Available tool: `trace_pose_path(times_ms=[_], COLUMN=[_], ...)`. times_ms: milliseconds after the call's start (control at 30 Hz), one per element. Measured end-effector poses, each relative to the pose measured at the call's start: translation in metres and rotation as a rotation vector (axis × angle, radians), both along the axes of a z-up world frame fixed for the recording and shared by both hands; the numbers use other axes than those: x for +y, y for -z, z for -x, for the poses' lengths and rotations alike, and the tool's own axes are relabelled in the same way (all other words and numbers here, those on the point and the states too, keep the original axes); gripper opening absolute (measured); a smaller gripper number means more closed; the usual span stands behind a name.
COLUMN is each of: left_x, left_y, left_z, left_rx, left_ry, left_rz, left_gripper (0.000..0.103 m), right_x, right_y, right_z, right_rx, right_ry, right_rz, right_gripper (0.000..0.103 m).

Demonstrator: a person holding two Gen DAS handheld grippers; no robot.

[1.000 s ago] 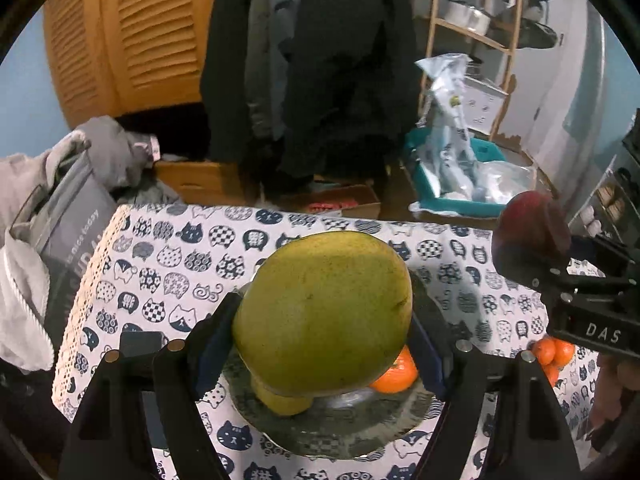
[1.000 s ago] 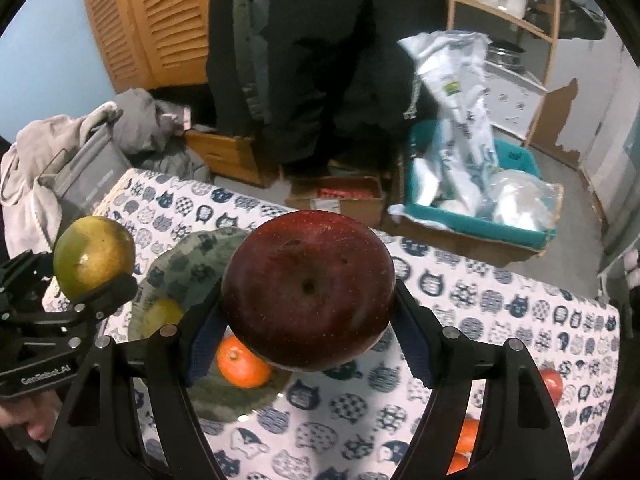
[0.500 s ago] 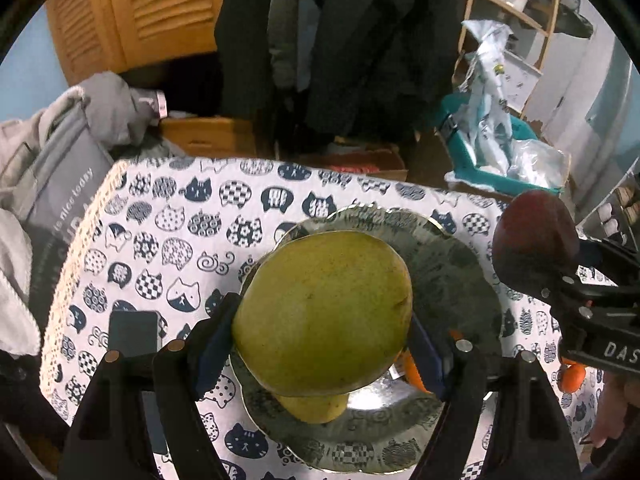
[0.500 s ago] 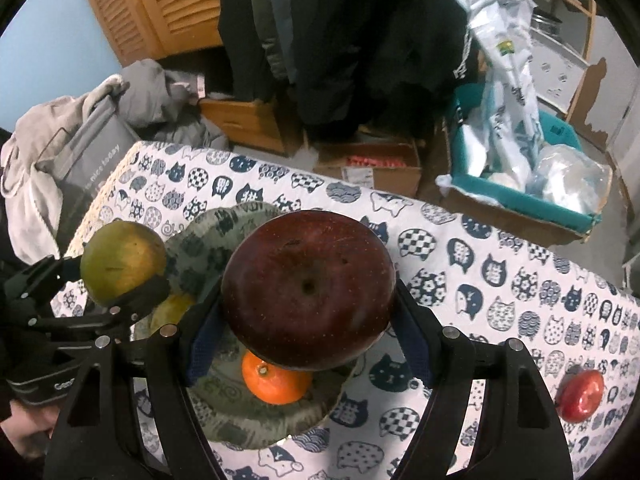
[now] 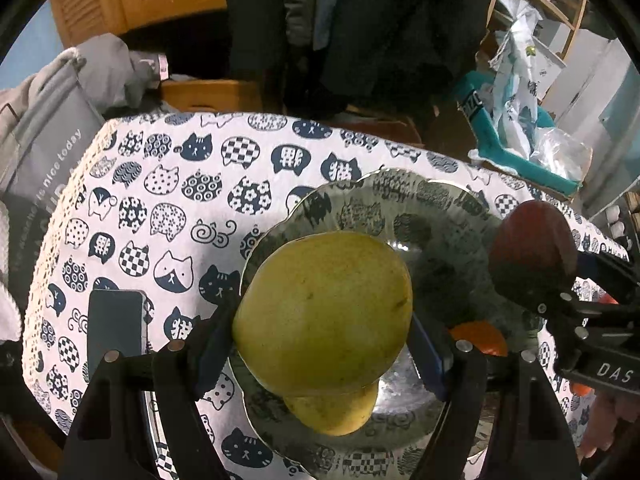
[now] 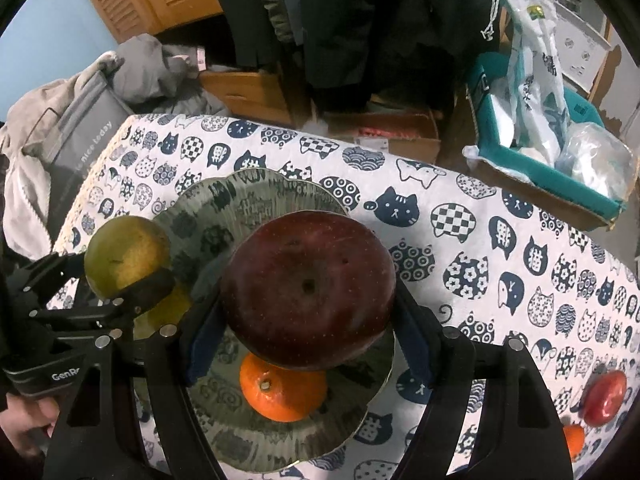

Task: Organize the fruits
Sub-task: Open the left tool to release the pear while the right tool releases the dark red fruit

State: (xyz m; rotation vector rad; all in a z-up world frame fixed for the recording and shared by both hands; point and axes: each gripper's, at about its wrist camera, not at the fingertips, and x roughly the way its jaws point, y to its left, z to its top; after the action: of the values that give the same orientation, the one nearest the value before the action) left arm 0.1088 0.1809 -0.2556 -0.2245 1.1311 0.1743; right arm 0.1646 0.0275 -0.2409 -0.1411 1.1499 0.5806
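My left gripper (image 5: 322, 340) is shut on a large green-yellow pear (image 5: 320, 308), held just above the patterned glass plate (image 5: 400, 200). A second yellow pear (image 5: 332, 412) and an orange (image 5: 478, 336) lie on that plate below. My right gripper (image 6: 308, 324) is shut on a dark red apple (image 6: 306, 284), hanging over the same plate (image 6: 256, 196) above the orange (image 6: 282, 392). Each gripper shows in the other's view: the apple (image 5: 532, 240) at right, the held pear (image 6: 126, 254) at left.
The table wears a cat-print cloth (image 5: 168, 184). A dark phone (image 5: 114, 324) lies left of the plate. A red fruit (image 6: 604, 396) and an orange (image 6: 574, 438) sit at the table's right. Clothes (image 6: 52, 120), a teal crate (image 6: 532, 160) and cardboard boxes stand beyond the far edge.
Both grippers have sunk toward the plate and tipped further down, each still holding its fruit. The plate now fills more of both views.
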Motion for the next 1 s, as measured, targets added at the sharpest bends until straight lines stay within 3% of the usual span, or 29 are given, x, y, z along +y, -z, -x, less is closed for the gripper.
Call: trace_pose_path(times_ms=[567, 700, 833, 1000], left_x=[0.011, 0.010, 0.004, 0.011], left_y=[0.013, 0.012, 0.006, 0.000], left_z=[-0.010, -0.012, -0.009, -0.002], left_rx=[0.007, 0.001, 0.001, 0.004], left_ry=[-0.014, 0.010, 0.015, -0.011], left_rz=[0.016, 0.052, -0.019, -0.009], left_gripper=[0.078, 0.085, 0.083, 0.083], right_x=[0.004, 0.009, 0.008, 0.011], right_y=[0.017, 0.017, 0.022, 0.028], right_z=[-0.007, -0.005, -0.007, -0.007], right_rx=[0.047, 0.041, 0.064, 0.094], right_ry=[0.002, -0.010, -0.001, -0.012], right_rz=[-0.011, 0.002, -0.006, -0.004], right_gripper=[0.077, 0.077, 0.077, 0.077])
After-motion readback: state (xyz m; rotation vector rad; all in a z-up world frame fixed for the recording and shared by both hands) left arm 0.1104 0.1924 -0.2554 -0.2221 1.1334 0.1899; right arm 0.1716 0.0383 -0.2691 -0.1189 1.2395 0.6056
